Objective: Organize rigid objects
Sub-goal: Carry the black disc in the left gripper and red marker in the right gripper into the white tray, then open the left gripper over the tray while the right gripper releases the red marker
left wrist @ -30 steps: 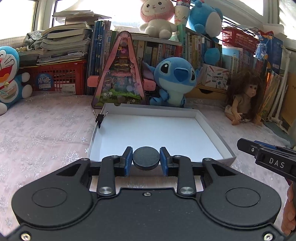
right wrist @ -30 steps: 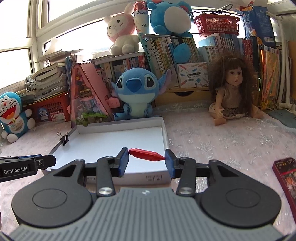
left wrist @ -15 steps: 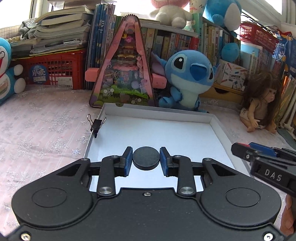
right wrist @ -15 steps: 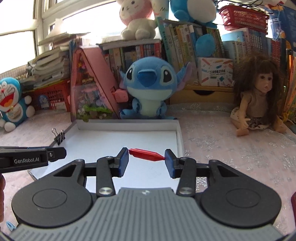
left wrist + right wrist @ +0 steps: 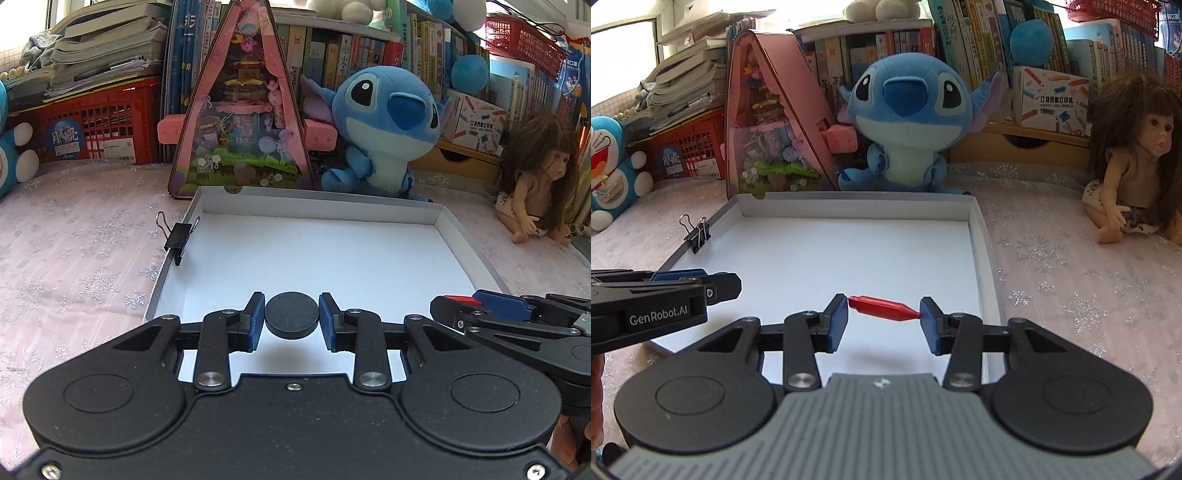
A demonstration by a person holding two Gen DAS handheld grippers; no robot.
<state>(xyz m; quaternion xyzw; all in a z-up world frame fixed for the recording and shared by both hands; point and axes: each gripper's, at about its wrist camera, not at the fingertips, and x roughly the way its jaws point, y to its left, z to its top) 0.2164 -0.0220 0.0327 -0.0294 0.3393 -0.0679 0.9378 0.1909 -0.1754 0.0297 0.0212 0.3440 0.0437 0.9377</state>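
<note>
We see a flat black disc [image 5: 291, 319], round and matte with a faintly scuffed top, pinched edge to edge between the blue pads of the left tool [image 5: 291, 320]. It hangs just above the near part of a shallow white box [image 5: 317, 212], casting a soft shadow on the box floor below it. The right tool [image 5: 884, 319] pinches a slim red piece [image 5: 884, 308], thick in the middle and tapering toward its right end, clamped lengthwise and tilted slightly down to the right; it too sits over the near part of the same box. What the red piece actually is we cannot tell.

A black binder clip [image 5: 178, 238] grips the box's left wall, its wire handles sticking outward. The box lies on a worktop [image 5: 74, 251] covered in pink cloth with silver snowflakes. Behind the box stand a pink triangular toy case [image 5: 242, 122], a blue plush [image 5: 384, 125] and, to the right, a doll [image 5: 535, 184] seated with long brown hair.

In the left wrist view the right tool shows only partly at the right edge, and the tool bodies hide the box's near wall. A blue-and-white plush [image 5: 609, 166] is cut off at the left edge of the right wrist view.
</note>
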